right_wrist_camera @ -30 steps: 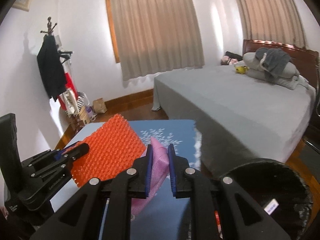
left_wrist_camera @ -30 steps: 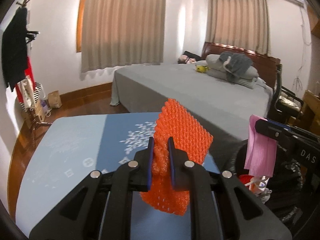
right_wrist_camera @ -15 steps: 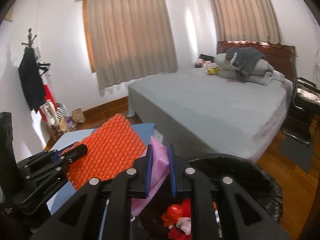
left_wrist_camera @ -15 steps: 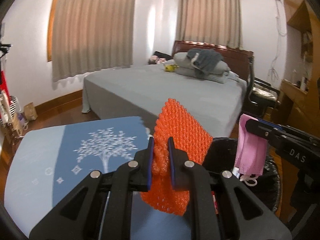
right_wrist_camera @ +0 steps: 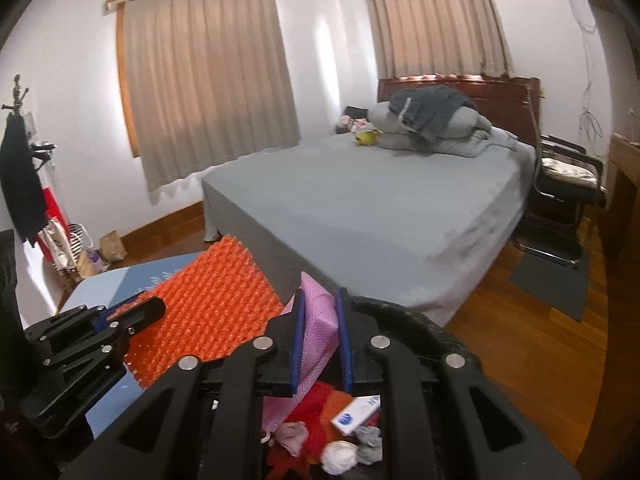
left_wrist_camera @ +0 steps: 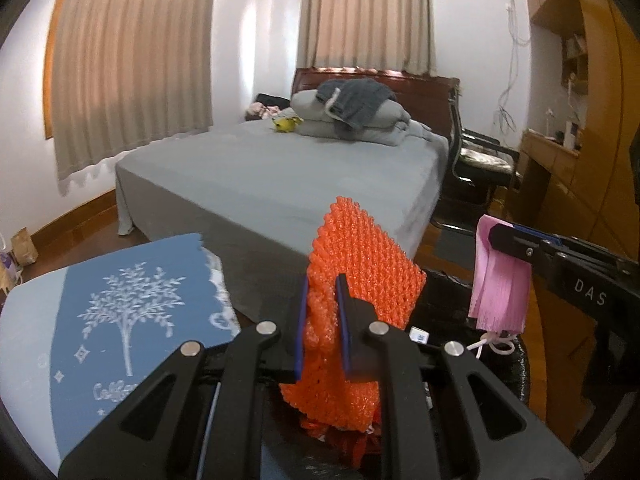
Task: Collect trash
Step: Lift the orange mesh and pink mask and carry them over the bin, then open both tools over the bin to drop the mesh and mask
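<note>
While both pieces hang over or near the black-lined trash bin (right_wrist_camera: 432, 332), the step in hand looks like the drop, and it will go best if each piece is fully above the opening before it is let go. The left tongs (left_wrist_camera: 322, 320) are pinching an orange foam net (left_wrist_camera: 360, 280), which stands up between the blue pads and droops below them toward red scraps in the bin. The right tongs (right_wrist_camera: 320, 332) are pinching a pink face mask (right_wrist_camera: 318, 320), its lower part trailing down over the bin's contents: red wrappers, a white and blue packet, crumpled tissue.

From the right wrist view, much of the net lies over the blue counter (right_wrist_camera: 100, 284) and not the bin, so the left hand probably needs to carry further across the rim. The bed (left_wrist_camera: 280, 176) stands just behind bin and counter, limiting forward reach; open wooden floor (right_wrist_camera: 520, 320) lies to the right. The two tongs are close together, so releasing one at a time would avoid a knock.
</note>
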A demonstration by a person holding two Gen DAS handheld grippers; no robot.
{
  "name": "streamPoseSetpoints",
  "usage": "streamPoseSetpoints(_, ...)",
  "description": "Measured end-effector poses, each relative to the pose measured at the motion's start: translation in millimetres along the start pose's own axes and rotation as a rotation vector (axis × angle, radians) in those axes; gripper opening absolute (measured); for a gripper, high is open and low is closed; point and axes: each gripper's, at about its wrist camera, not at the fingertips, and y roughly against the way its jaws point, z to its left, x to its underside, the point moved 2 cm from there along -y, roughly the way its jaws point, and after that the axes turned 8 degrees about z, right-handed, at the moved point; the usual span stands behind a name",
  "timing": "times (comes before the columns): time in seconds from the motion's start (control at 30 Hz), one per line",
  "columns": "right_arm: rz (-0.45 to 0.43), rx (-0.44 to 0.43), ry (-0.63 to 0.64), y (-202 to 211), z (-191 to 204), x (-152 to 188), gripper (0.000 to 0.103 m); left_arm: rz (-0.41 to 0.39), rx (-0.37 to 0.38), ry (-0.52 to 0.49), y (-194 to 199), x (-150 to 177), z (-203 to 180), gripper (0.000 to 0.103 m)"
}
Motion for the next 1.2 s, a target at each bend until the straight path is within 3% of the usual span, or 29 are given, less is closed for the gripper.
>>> streamPoseSetpoints(0.4, 0.071, 0.051, -0.051, -26, -42, 20, 0.015, 0.075, 0.034, -0.047, -47, 4, -29, 0.013)
streamPoseSetpoints(0.57, 0.099, 0.061, -0.068, -41, -52, 26, 0.021, 0.091, 0.035, -0.037, -60, 3, -29, 0.022)
streamPoseSetpoints(0.63, 0.107, 0.06, -0.075, -46, -55, 27, 0.025, 0.094, 0.033, -0.026, -64, 3, -27, 0.033)
streamPoseSetpoints(0.73, 0.115, 0.056, -0.088, -51, -59, 27, 0.031, 0.098, 0.035, -0.015, -68, 3, -24, 0.039)
streamPoseSetpoints(0.97, 0.121, 0.053, -0.089, -57, -60, 27, 0.039, 0.103, 0.017, -0.004, -69, 1, -18, 0.042)
streamPoseSetpoints(1.2, 0.101, 0.057, -0.087, -48, -54, 25, 0.061, 0.083, 0.003, 0.011, -56, 0, -9, 0.071)
